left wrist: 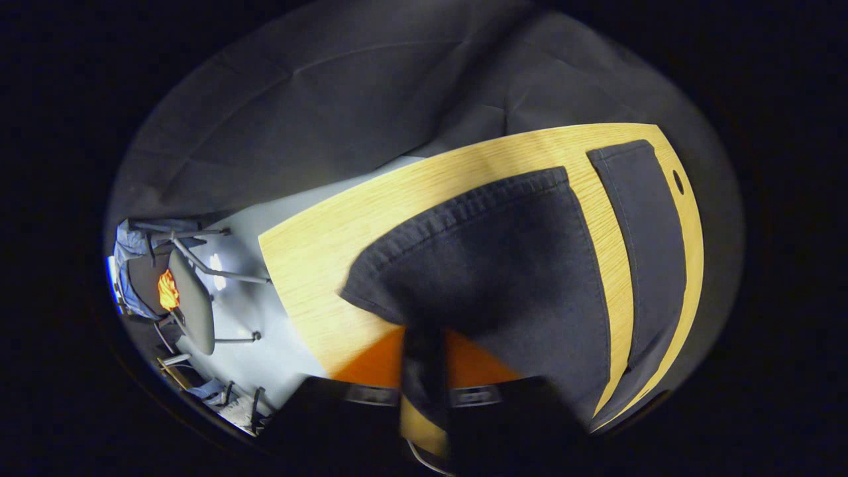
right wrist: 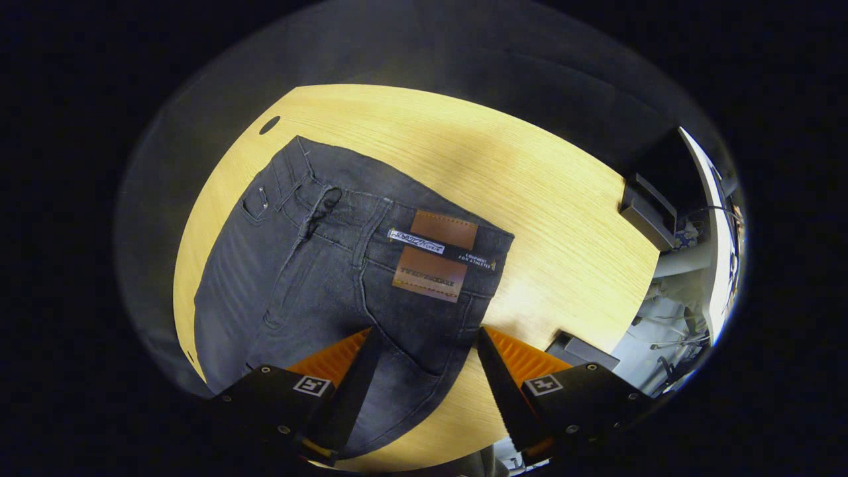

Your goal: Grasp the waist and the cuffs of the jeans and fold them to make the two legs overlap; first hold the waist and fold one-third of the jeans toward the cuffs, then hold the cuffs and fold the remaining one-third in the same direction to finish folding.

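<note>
Dark jeans lie on a wooden table [left wrist: 318, 265]. In the left gripper view one leg's cuff [left wrist: 464, 212] is lifted toward the camera. Its cloth runs down between the fingers of my left gripper [left wrist: 424, 397], which is shut on it. The other leg [left wrist: 639, 252] lies flat along the table's right side. In the right gripper view the waist [right wrist: 371, 218] with a brown leather patch [right wrist: 434, 265] lies flat. My right gripper [right wrist: 427, 384] is open just over the waist's near end, with a finger [right wrist: 358, 384] on each side of the cloth.
A grey chair [left wrist: 192, 305] stands on the pale floor left of the table. A cable hole [right wrist: 269, 124] sits near the table's far corner. Two dark boxes [right wrist: 646, 212] [right wrist: 583, 351] rest at the table's right edge, with cluttered equipment beyond them.
</note>
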The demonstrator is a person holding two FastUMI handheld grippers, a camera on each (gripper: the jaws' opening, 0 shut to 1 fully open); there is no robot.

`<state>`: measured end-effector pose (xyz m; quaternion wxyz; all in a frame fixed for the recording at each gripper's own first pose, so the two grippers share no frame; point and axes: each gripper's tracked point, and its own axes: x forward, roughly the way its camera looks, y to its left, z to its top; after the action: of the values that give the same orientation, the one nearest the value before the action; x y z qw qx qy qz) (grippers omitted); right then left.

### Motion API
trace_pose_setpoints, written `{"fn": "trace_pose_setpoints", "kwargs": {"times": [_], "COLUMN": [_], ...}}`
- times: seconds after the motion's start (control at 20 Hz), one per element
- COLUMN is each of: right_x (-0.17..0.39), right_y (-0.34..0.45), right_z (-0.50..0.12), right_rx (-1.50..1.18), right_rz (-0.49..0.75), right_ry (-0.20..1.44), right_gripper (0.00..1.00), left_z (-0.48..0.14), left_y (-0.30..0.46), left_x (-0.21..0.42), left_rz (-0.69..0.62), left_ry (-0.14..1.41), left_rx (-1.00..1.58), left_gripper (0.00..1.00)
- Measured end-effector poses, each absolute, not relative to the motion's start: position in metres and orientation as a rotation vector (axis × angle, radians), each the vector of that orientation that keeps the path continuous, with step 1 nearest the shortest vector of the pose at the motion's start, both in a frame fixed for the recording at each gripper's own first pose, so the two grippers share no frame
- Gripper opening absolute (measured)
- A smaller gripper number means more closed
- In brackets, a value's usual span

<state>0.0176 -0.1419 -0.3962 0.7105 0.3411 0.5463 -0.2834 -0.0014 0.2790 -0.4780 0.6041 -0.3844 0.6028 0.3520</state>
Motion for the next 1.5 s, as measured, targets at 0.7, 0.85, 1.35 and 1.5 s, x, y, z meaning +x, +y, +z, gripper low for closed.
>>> {"fn": "trace_pose_setpoints", "kwargs": {"times": [0.7,0.85,1.35,1.5], "right_x": [0.033,0.048,0.09,0.106], "right_y": [-0.128,-0.123,-0.109,-0.103], "right_z": [-0.381,-0.356,-0.285,-0.263], "right_rx": [1.067,1.146,1.185,1.193], "right_rz": [-0.546,-0.515,-0.42,-0.398], "right_ry": [1.013,0.904,0.74,0.703], "right_gripper": [0.06,0.06,0.06,0.06], "left_z": [-0.435,-0.415,-0.335,-0.312], "left_y": [0.281,0.286,0.276,0.275], "left_x": [0.033,0.049,0.114,0.138], "left_rz": [0.461,0.419,0.161,0.1], "left_ry": [1.062,0.986,0.825,0.786], "left_rx": [-0.908,-0.94,-0.908,-0.905], "left_gripper": [0.01,0.01,0.01,0.01]}}
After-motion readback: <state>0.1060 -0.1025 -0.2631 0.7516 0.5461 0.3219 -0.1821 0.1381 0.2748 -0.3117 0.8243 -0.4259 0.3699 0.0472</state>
